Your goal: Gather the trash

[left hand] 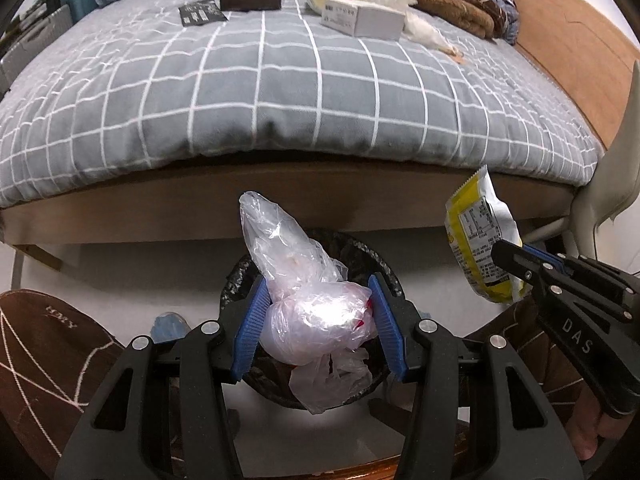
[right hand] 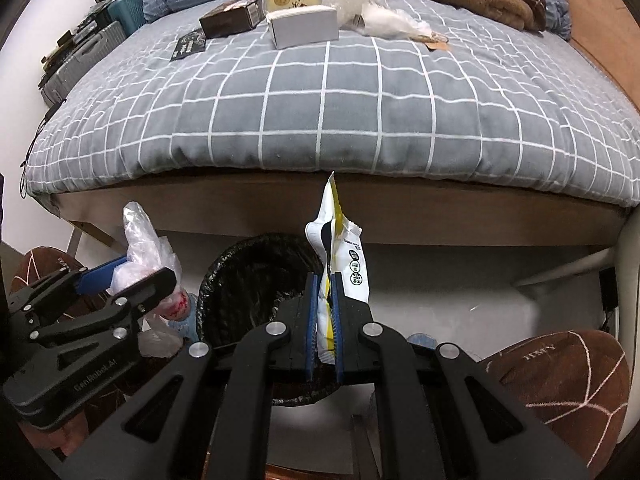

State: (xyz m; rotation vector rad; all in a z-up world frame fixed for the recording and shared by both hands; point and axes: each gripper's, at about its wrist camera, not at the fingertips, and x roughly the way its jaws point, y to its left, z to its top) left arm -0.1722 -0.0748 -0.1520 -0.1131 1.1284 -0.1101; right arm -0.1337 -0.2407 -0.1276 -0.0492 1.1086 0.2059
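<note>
Fingers [right hand: 313,320] pinching upright wrapper [right hand: 340,248]

We are looking at 2 matte black grippers of the same build. The left gripper [left hand: 320,320] is showing 2 slotted black arms, round silver screws at the pivots and ribbed blue pads on its fingers [left hand: 252,332]. The right gripper [right hand: 325,320] is wearing the same blue pads and silver screws. White lettering is running along the side bodies: "DAS" on the right one, "GenRobot.AI" on the left. We are wearing brown slippers [right hand: 560,384] stitched with white lines.
</note>
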